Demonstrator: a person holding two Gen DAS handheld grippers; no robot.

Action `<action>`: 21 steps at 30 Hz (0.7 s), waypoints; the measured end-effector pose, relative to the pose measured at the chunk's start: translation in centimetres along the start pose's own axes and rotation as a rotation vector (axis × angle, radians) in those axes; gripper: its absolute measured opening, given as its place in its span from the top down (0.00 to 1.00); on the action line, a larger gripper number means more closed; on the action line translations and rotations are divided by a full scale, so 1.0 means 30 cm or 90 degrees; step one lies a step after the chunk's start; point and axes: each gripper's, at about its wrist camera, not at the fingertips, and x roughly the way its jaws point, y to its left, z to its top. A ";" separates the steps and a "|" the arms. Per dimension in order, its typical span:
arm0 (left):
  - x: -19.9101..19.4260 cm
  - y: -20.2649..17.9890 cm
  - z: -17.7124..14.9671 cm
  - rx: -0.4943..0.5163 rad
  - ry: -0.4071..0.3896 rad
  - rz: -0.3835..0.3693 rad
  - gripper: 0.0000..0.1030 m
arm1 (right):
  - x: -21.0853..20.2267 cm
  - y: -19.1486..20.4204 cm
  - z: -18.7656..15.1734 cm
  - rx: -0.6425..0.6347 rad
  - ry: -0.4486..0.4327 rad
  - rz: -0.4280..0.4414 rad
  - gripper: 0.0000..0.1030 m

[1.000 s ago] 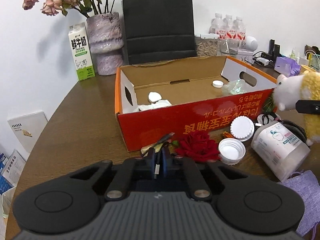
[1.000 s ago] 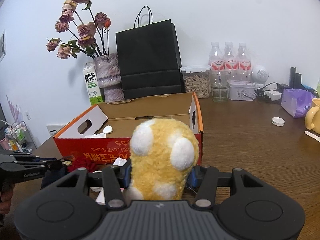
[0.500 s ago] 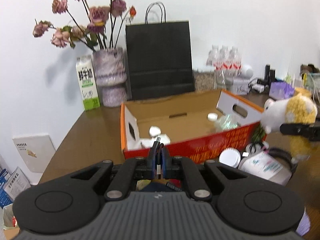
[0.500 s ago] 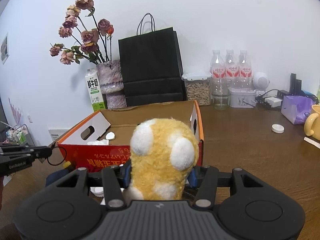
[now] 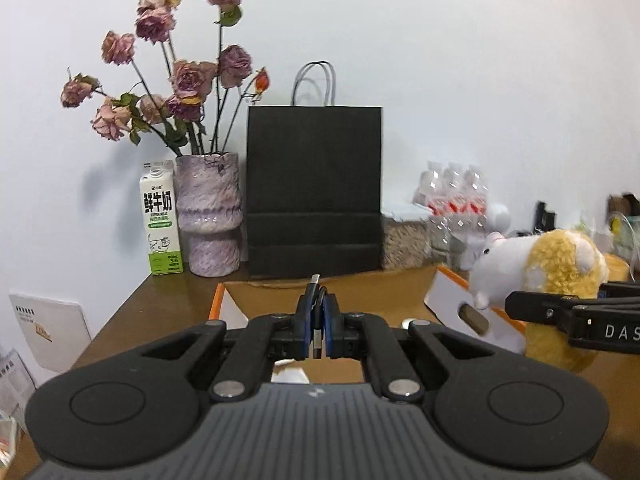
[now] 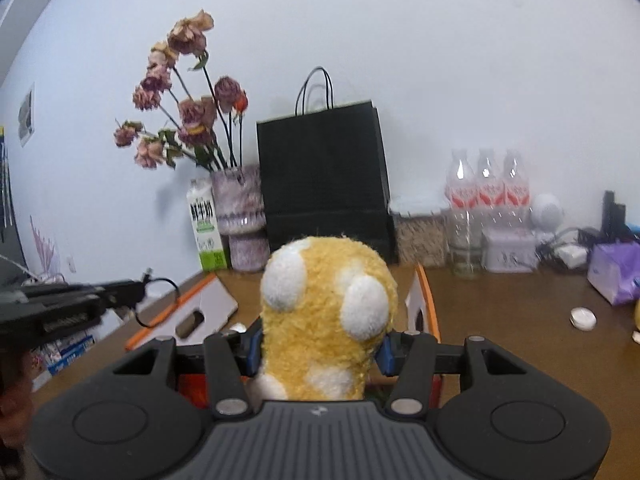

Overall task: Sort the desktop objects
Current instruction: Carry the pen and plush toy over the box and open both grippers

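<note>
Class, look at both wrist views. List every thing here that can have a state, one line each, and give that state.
Left gripper: jaws shut on a USB cable.
Right gripper: jaws shut on a yellow plush toy.
Cardboard box: open, flaps up.
Black paper bag: upright, handles up.
Milk carton: upright, closed.
Vase: upright, holding dried roses.

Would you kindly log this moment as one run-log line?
left gripper: shut on USB cable | right gripper: shut on plush toy | both held above cardboard box
</note>
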 end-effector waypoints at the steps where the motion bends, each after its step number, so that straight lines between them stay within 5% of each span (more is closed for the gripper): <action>1: 0.020 0.002 0.003 -0.007 0.000 0.006 0.93 | 0.020 0.003 0.011 0.002 -0.005 0.000 0.51; 10: 0.211 0.050 0.005 -0.064 0.032 0.052 0.93 | 0.224 0.013 0.065 0.007 -0.003 -0.003 0.51; 21: 0.338 0.071 -0.088 -0.060 0.114 0.071 0.93 | 0.413 -0.020 -0.027 0.008 0.105 -0.014 0.51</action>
